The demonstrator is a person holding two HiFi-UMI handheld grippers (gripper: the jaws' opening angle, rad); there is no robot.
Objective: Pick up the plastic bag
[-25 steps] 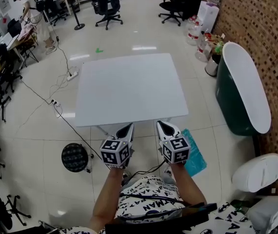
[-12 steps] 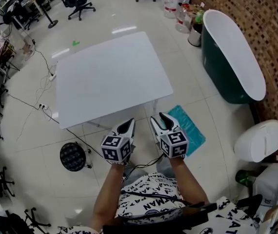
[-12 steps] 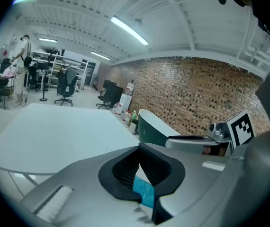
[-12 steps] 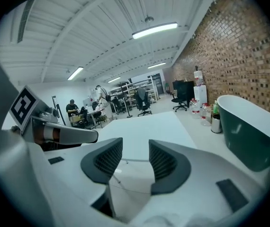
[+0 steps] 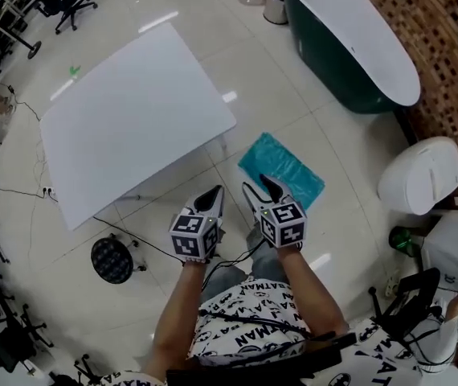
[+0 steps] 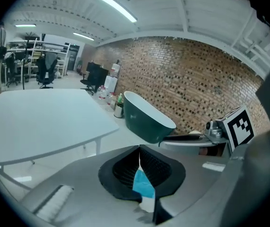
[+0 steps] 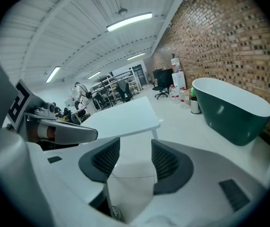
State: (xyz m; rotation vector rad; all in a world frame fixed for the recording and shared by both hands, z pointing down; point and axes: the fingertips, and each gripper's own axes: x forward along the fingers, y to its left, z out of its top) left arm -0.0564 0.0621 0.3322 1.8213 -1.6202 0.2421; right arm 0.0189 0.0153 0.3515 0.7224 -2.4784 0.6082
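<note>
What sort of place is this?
Probably a lab or test space in an open office: a white table, office chairs at the back, plus a dark green bathtub along a brick wall.

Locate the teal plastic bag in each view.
Head view: teal plastic bag on the floor, right of centre.
Left gripper view: a blue sliver seen through the slit of the left claw, low centre.
Right gripper view: not in it.
Shared landmark: the green bathtub, in all three.
</note>
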